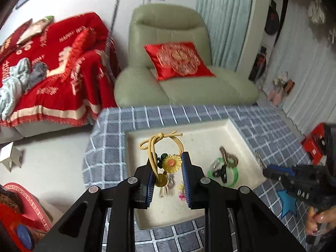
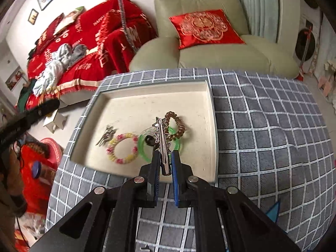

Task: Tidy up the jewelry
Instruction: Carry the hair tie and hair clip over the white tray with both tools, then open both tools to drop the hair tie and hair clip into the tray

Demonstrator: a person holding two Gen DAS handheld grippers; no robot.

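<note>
Right wrist view: your right gripper is clamped on a silver star clip above the tray w/ green bangle, brown coil tie, pink-yellow bracelet, keys. Left gripper, part open, grips a sunflower hair tie.

One cream tray sits on the bench, which is covered with one checked cloth. In the tray lie one pink-and-yellow beaded bracelet, one green bangle, one brown spiral hair tie, one small black clip and one bunch of silvery clips. Two tools are in view: the left tool carries one yellow sunflower hair tie, the right tool one silver star hair clip. Behind stand one green armchair with one red cushion and one sofa under one red throw.
</note>
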